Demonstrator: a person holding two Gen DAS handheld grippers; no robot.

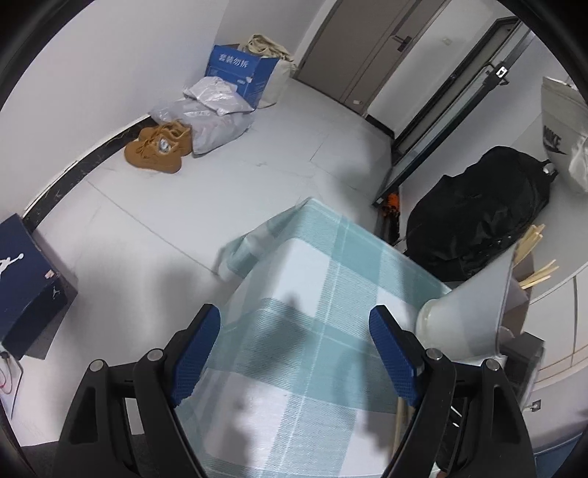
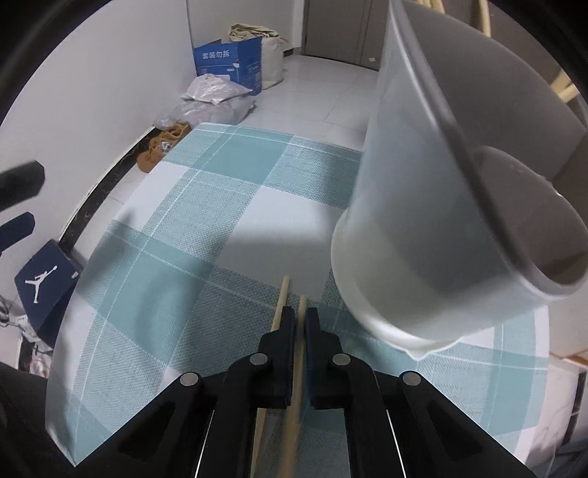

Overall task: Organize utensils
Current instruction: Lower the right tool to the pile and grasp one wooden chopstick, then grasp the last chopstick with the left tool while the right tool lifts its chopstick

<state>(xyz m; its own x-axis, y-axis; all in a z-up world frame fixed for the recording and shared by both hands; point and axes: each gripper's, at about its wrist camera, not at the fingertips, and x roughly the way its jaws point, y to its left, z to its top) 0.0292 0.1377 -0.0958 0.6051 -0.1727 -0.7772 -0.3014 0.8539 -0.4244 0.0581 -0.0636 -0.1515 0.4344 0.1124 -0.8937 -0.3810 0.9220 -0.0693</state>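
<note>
In the right wrist view my right gripper (image 2: 300, 312) is shut on a wooden chopstick (image 2: 296, 397) that runs between its fingers, low over the checked tablecloth (image 2: 205, 206). A second chopstick (image 2: 278, 309) lies on the cloth just left of the fingers. A tall translucent white cup (image 2: 433, 206) stands close on the right, with more chopsticks (image 2: 485, 18) sticking out of its top. In the left wrist view my left gripper (image 1: 294, 342) is open and empty above the cloth (image 1: 316, 294). The cup (image 1: 474, 305) stands just right of it, with chopsticks (image 1: 536, 272) in it.
The table ends at its far edge (image 1: 305, 206). On the floor lie brown shoes (image 1: 158, 147), grey bags (image 1: 209, 110), a blue carton (image 1: 239, 70) and a dark shoe box (image 1: 25, 279). A black backpack (image 1: 481, 209) sits at the right.
</note>
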